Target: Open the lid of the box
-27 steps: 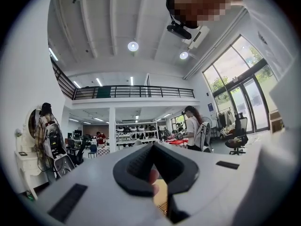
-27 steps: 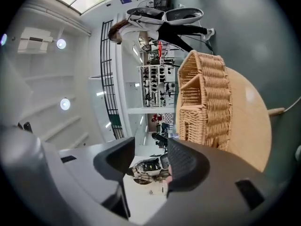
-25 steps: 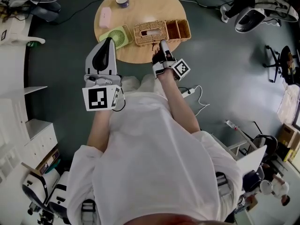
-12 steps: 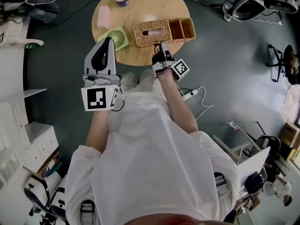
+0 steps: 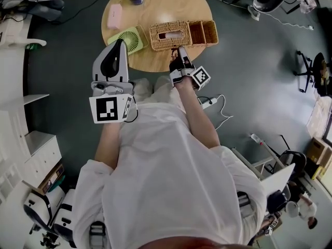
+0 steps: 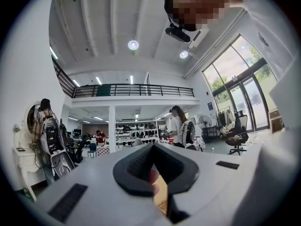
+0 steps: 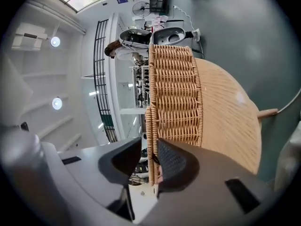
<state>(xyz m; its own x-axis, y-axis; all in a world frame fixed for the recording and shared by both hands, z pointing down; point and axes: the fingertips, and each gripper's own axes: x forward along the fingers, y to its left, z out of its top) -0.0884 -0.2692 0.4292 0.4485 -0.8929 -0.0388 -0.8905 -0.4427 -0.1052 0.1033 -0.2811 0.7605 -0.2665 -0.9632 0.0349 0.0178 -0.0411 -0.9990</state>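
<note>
Risk check: right gripper closing on the near rim of the wicker lid. Rim sits between the jaws, one pad about touching and a gap on the other side (no firm pinch yet). box straight ahead of it, close to the near edge of the round table.

Possible failures:
- Shallow bite, only the outer strand of the rim between the pads. Could slip off once the lift starts.
- Lid and wall share the same weave. Pinching both together would raise or tip the whole box instead of hinging the lid.
- Nothing bracing the box: left gripper held up well off to the left, jaws together, holding nothing. A pull toward the body could drag the light box off the table edge.
- green fan just left of the box, likely bumped if the box slides.

Containers: lidded section has a slot on top with something pale showing (cannot tell what). Two open compartments joined on, ahead and right of the jaws, look empty, though too small to be sure.
</note>
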